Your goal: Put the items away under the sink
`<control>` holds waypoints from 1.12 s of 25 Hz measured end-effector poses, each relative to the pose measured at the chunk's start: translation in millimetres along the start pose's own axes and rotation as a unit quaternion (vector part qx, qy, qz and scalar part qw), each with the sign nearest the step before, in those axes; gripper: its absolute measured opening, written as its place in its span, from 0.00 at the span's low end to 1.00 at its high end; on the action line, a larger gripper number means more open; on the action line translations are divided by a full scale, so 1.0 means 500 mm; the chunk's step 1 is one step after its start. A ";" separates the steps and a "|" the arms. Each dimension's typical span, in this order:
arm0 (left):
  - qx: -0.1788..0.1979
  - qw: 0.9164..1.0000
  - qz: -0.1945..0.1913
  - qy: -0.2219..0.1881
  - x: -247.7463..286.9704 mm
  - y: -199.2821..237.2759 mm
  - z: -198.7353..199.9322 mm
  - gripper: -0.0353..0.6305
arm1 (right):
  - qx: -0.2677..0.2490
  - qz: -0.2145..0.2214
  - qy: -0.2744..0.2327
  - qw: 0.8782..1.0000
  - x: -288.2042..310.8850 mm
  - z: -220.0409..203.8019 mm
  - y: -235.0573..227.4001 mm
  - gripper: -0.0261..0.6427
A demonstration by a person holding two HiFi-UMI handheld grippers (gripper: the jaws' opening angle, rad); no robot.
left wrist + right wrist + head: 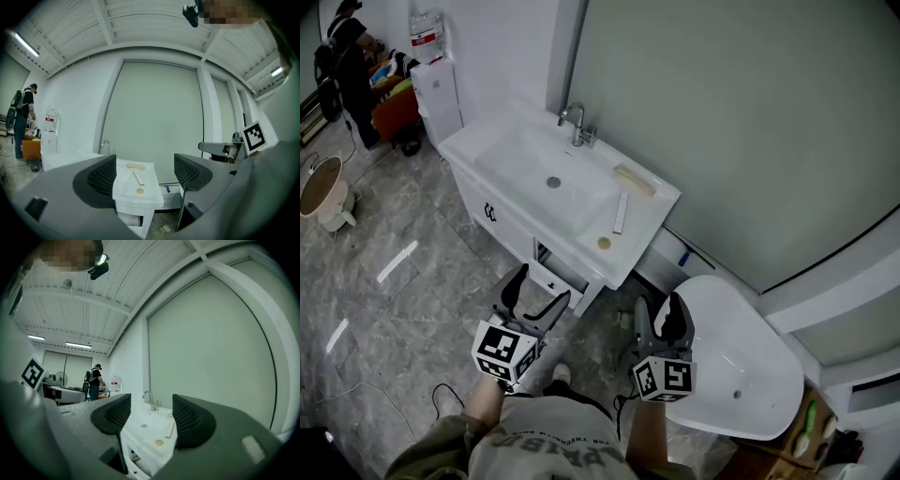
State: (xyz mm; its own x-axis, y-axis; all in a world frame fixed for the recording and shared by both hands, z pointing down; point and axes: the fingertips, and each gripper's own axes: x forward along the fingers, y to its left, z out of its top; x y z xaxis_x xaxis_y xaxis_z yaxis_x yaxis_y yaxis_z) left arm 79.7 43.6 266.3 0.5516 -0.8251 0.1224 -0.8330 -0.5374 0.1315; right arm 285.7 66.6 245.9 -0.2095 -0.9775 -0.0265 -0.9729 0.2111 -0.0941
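Observation:
A white sink unit with a chrome tap stands against the wall. On its right ledge lie a pale flat bar, a thin white stick and a small round yellowish piece. The same three lie on the ledge in the left gripper view, and the round piece shows in the right one. My left gripper hangs open in front of the cabinet's right corner. My right gripper is open further right, holding nothing. The cabinet front under the basin looks closed on the left.
A white oval tub lies on the floor at my right. A water dispenser stands left of the sink, with a person beyond it. A round pot sits on the marble floor at far left. Small debris lies beside the cabinet.

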 end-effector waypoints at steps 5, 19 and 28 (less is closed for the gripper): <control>0.004 1.000 0.008 0.023 0.101 -0.005 -0.015 0.61 | 0.008 0.011 0.005 1.000 0.084 -0.004 -0.077 0.44; -0.003 0.997 0.011 0.077 0.281 0.058 -0.074 0.61 | 0.049 0.011 0.070 0.996 0.256 -0.119 -0.172 0.44; -0.018 0.992 -0.042 0.119 0.460 0.143 -0.105 0.61 | 0.054 -0.006 0.116 0.992 0.462 -0.190 -0.211 0.44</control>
State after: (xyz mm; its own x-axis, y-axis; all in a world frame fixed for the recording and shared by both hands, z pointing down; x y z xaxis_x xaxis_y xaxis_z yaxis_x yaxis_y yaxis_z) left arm 149.2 -175.2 355.5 0.6165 -0.7112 0.3378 -0.7844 -0.5921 0.1848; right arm 330.8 -182.0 344.2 -0.2276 -0.9520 0.2044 -0.9618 0.1870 -0.2000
